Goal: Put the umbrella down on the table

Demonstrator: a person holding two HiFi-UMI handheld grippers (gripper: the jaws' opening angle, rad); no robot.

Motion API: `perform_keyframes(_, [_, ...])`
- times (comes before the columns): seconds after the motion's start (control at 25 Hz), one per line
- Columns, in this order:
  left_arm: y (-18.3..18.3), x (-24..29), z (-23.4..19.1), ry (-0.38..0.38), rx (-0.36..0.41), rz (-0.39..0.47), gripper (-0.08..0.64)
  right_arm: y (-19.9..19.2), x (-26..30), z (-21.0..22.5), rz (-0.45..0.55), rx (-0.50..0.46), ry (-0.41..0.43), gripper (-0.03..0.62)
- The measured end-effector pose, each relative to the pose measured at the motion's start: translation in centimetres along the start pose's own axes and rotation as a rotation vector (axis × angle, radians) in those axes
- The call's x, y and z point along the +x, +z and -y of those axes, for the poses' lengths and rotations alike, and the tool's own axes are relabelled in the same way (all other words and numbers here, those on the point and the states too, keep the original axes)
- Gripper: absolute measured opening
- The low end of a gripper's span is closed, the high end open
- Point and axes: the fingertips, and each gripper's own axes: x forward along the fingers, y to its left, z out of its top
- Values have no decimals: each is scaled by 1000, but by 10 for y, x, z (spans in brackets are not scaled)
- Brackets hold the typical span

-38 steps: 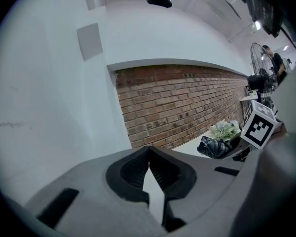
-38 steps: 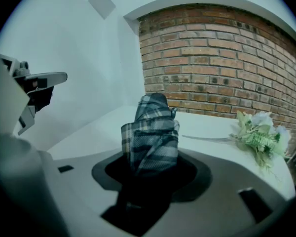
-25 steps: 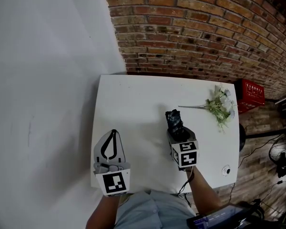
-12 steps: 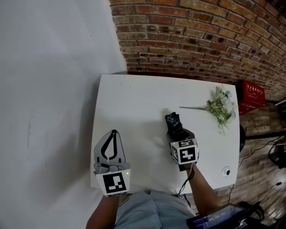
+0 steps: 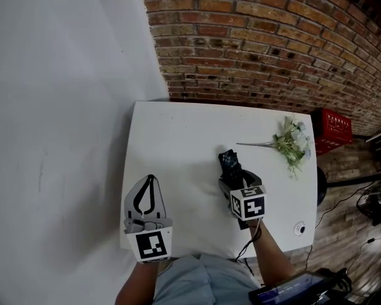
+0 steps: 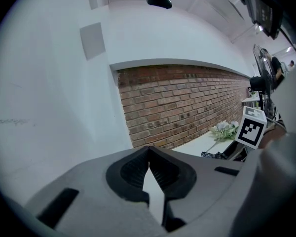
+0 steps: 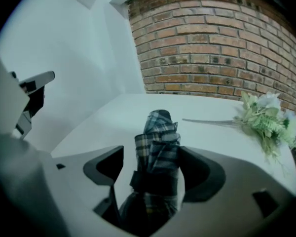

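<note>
A folded dark plaid umbrella (image 5: pixel 229 164) lies on the white table (image 5: pixel 178 132), right of the middle, its tip pointing away from me. My right gripper (image 5: pixel 232 178) sits over its near end with the jaws opening. The umbrella (image 7: pixel 158 142) is still between the jaws, and a gap shows at the left pad. My left gripper (image 5: pixel 152 177) hovers over the table's near left corner, shut and empty, its tips (image 6: pixel 148 149) meeting. The right gripper's marker cube (image 6: pixel 250 127) shows at the right of the left gripper view.
A bunch of pale artificial flowers (image 5: pixel 292 142) lies near the table's right edge, stem pointing left (image 7: pixel 212 121). A small round white object (image 5: pixel 299 229) sits at the near right corner. A red crate (image 5: pixel 333 127) stands on the floor beyond, a brick wall behind.
The right gripper's jaws have spread wider around the umbrella, which has settled slightly lower on the table. The left gripper has stayed where it was.
</note>
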Motion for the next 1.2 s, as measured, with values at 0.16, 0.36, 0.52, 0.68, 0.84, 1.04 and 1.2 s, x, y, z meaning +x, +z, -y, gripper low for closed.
perform_keyframes(0.16, [15,-8,1,6,11,29,6,21,-28,-10,89,-24,6,348])
perform_keyframes(0.36, [49,-23,6,10,9,108,5,70,-82,-32,297,-67,50,299])
perform_keyframes(0.52, [83,-39,17,1,26,178,6,113,-139,-55,490,-120,106,226])
perform_keyframes(0.68, [112,-48,23,-5,40,231,6,144,-189,-60,649,-190,31,98])
perform_keyframes(0.84, [139,-54,26,2,58,284,6,157,-220,-60,740,-213,-11,15])
perform_keyframes(1.04, [157,-57,31,2,70,325,6,164,-241,-55,792,-247,-65,6])
perform_keyframes(1.2, [160,-56,37,-3,73,328,5,162,-248,-54,757,-257,-81,5])
